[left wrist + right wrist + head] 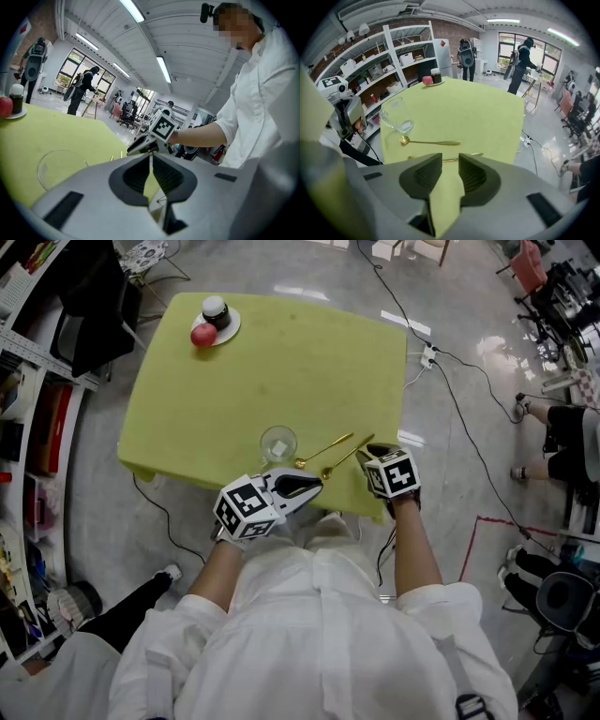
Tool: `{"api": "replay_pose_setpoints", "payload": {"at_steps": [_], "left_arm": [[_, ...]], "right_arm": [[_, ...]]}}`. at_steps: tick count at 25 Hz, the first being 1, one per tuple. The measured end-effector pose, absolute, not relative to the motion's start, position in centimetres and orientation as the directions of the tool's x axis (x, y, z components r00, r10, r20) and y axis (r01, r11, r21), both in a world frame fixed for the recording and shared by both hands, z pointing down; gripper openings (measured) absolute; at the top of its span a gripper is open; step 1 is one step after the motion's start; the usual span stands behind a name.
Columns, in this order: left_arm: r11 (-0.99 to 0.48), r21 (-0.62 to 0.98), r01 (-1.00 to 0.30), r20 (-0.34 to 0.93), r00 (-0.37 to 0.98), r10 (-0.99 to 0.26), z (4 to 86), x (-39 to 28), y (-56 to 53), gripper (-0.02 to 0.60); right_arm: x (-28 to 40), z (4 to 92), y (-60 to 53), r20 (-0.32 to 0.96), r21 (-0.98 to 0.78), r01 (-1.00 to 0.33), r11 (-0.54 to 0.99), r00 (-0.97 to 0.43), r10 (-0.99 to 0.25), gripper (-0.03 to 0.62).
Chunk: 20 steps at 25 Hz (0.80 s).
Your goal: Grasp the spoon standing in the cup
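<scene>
Spoons, two of them and both gold, lie flat on the table (pixel 309 362) rather than standing in the cup (pixel 278 443): the far spoon (pixel 325 450) has its bowl just beside the glass, and the near spoon (pixel 347 458) lies alongside it, closer to the table's edge. The cup stands empty. Trouble could start there, I judge: the task names a spoon in the cup, so either one may be taken, and a thin handle lying flat on cloth gives the pads little to bite. They could skid it sideways or pinch up the cloth instead. A reach for the far spoon also passes close to the glass, which could be nudged or tipped. The right gripper (pixel 450 165) points steeply down at the table with its jaws spread wide. Only cloth shows between its pads, the near spoon's handle crosses just past their tips, and whether it touches them I cannot tell. The left gripper (pixel 151 157) hangs near the cup with its jaws pressed together on nothing. A plate (pixel 231 331) with a red fruit and a dark jar sits well apart at the far corner.
</scene>
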<state>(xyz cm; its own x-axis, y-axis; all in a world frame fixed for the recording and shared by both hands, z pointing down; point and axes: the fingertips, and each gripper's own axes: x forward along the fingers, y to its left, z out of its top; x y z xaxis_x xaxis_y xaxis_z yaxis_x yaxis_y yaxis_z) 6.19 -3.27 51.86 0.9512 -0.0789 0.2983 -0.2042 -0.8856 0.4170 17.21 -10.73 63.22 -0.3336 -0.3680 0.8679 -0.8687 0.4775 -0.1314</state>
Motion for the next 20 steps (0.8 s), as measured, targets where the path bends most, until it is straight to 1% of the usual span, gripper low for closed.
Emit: {"api": "replay_pose_setpoints", "payload": {"at_steps": [10,15,20], "left_arm": [[-0.885,0.419,-0.204,0.297,0.952,-0.079,51.9,5.7,-3.7,0.025],[-0.886,0.415,-0.206,0.295,0.952,-0.083,51.7,5.6,-3.7,0.025],[-0.889,0.408,-0.207,0.293,0.952,-0.087,51.7,5.0,-4.0,0.025]], "right_arm": [[16.2,62.5,-11.2,0.844,-0.161,-0.870,0.467,-0.366,-0.391,0.109],[15.6,61.7,-11.1,0.812,-0.204,-0.871,0.447,-0.405,-0.420,0.107],[14.2,60.4,-11.2,0.754,-0.256,-0.864,0.434,-0.459,-0.470,0.074]]}}
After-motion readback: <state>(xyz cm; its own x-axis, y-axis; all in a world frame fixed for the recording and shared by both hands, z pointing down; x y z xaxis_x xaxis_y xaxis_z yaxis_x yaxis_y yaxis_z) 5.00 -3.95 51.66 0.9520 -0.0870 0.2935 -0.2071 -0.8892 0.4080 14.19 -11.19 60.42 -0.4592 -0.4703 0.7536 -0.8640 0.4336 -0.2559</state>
